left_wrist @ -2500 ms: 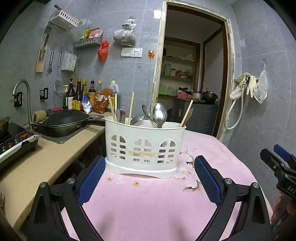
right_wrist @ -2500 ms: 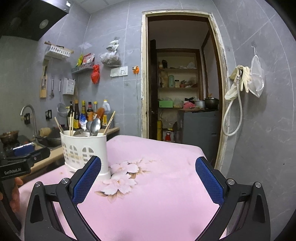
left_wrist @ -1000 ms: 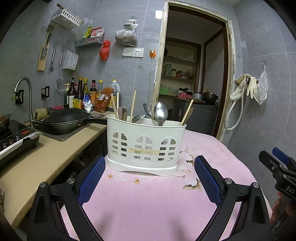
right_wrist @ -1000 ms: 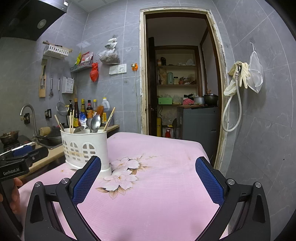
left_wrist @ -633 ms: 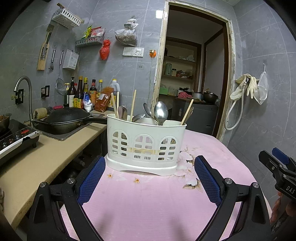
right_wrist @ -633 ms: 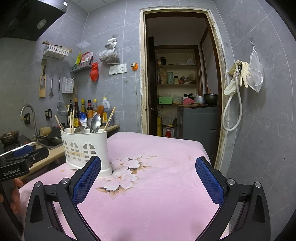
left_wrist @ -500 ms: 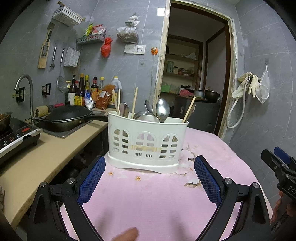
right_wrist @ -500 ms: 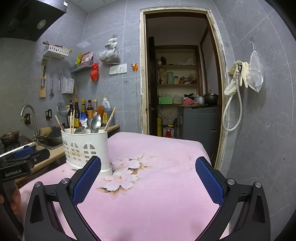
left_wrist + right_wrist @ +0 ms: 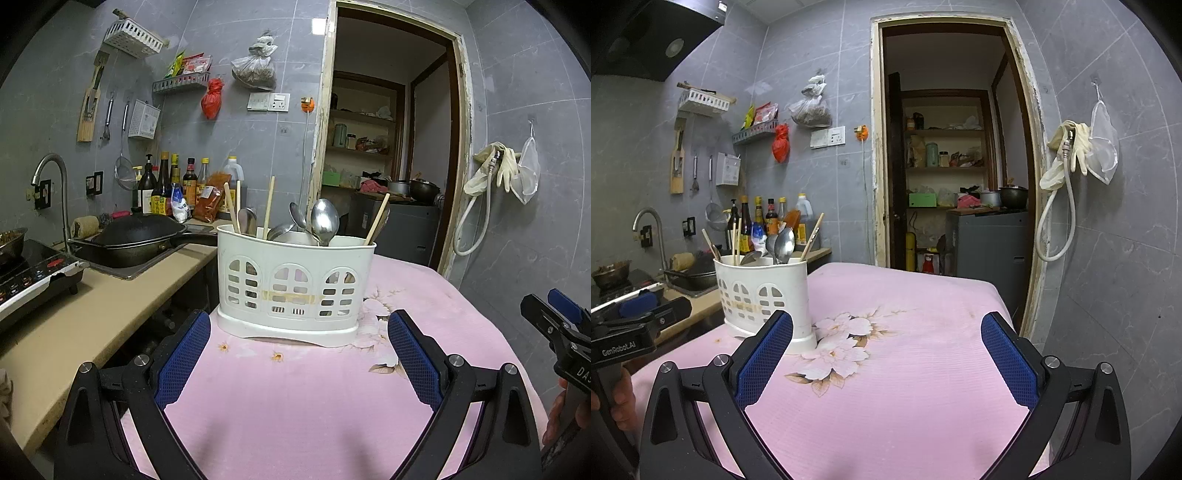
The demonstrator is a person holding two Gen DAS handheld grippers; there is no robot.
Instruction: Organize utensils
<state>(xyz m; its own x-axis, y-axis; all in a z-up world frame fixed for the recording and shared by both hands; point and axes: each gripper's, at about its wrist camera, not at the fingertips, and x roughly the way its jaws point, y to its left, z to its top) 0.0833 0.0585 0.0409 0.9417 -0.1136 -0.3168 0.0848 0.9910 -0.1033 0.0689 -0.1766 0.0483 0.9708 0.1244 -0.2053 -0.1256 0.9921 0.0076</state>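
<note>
Two spread, empty tools, left gripper (image 9: 298, 354) facing white utensil holder (image 9: 293, 288), right gripper (image 9: 886, 356) above pink tablecloth (image 9: 905, 369)

The white utensil caddy (image 9: 295, 288) stands near the left edge of the pink floral tablecloth (image 9: 923, 354), and it is the only thing standing on the cloth. Spoons (image 9: 324, 221) and chopsticks (image 9: 270, 206) stick up out of its top, leaning several ways, so the way in from above is crowded. In front of the caddy the cloth lies bare, and to its right the cloth is open right across to the grey tiled wall (image 9: 1126, 258). On the caddy's left a gap drops between table and beige counter (image 9: 92, 306), where a black wok (image 9: 136, 240) and an induction cooker (image 9: 33, 273) stand.
</note>
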